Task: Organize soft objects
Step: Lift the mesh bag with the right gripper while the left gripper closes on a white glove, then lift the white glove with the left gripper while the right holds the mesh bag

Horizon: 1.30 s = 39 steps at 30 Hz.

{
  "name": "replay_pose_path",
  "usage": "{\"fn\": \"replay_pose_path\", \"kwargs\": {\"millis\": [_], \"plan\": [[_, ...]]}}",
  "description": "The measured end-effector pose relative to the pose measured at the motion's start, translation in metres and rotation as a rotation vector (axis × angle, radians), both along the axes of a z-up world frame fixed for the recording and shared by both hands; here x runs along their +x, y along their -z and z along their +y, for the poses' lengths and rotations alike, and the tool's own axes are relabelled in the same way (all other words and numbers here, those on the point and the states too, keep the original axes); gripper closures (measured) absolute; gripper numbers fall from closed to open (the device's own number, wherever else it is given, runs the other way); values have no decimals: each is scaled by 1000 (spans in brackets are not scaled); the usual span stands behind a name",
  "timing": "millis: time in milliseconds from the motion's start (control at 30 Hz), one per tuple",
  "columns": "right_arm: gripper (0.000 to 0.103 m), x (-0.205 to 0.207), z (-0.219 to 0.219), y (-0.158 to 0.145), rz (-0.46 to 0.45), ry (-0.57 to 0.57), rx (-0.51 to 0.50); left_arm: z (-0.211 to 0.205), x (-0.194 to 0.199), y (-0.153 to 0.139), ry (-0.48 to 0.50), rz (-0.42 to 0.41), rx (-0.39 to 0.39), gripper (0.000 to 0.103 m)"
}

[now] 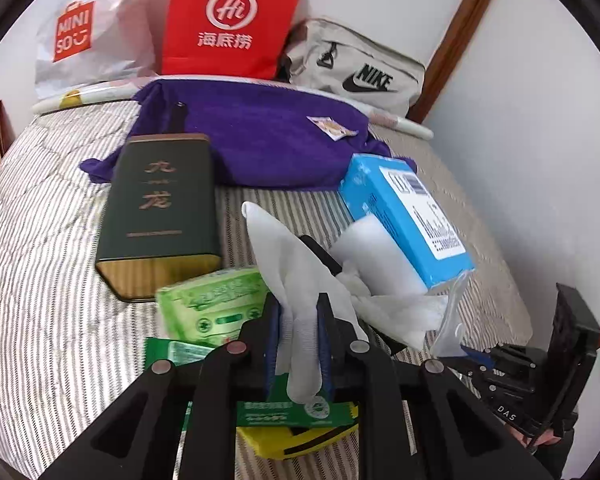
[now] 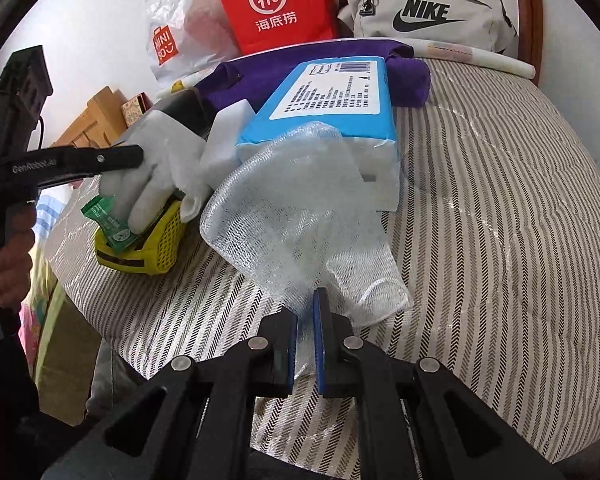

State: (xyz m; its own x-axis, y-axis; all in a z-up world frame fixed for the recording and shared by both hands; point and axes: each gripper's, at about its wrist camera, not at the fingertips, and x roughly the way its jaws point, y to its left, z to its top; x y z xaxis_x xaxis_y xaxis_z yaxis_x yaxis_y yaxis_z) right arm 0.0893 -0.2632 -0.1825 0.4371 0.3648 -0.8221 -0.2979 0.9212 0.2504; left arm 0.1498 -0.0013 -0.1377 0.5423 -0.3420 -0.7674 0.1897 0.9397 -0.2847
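- Left wrist view: left gripper [image 1: 298, 336] has its blue pads pinched on a white cotton glove [image 1: 288, 264] — cloth fills the gap, one glove finger hanging below the pads, the cuff standing up above them.
- Same view, bed: striped quilt [image 1: 52, 240] carries a dark green tin [image 1: 160, 212], a green tissue pack [image 1: 212, 304], a purple towel [image 1: 260, 140] and a blue box [image 1: 404, 216] w/ a white foam block [image 1: 376, 260] under it. A yellow mesh basket [image 1: 296, 440] w/ green sachets sits just below the gripper. Right gripper's body shows at the lower right edge; its fingers can't be read from here.
- Right wrist view: right gripper [image 2: 308, 344] is nipped nearly shut on the edge of a clear mesh-textured plastic sleeve [image 2: 300, 208], which lies on the quilt and leans against the blue box [image 2: 324, 104].
- Same view, left side: the left gripper's arm reaches in over the white glove [image 2: 160, 168], which hangs above the yellow basket [image 2: 156, 248].
- Handling, glove — judged light, limp, non-fragile; it will droop and swing, so a mid-palm pinch as here looks secure enough to lower into the basket.
- Handling, sleeve — judged thin, slick, crinkly; an edge grip may slip, so more material between the pads would help.
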Motion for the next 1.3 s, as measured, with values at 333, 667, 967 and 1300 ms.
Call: {"fn": "replay_pose_path", "kwargs": {"millis": [333, 667, 967, 1300], "plan": [[95, -4, 2, -9, -16, 9, -6, 36, -17, -13, -58, -25, -63, 87], [96, -14, 11, -41, -95, 7, -19, 69, -38, -29, -102, -77, -83, 88], [96, -17, 13, -68, -159, 7, -27, 85, -53, -44, -116, -121, -125, 91], [96, -16, 13, -97, -221, 21, -22, 86, -59, -64, -123, -167, -128, 91]]}}
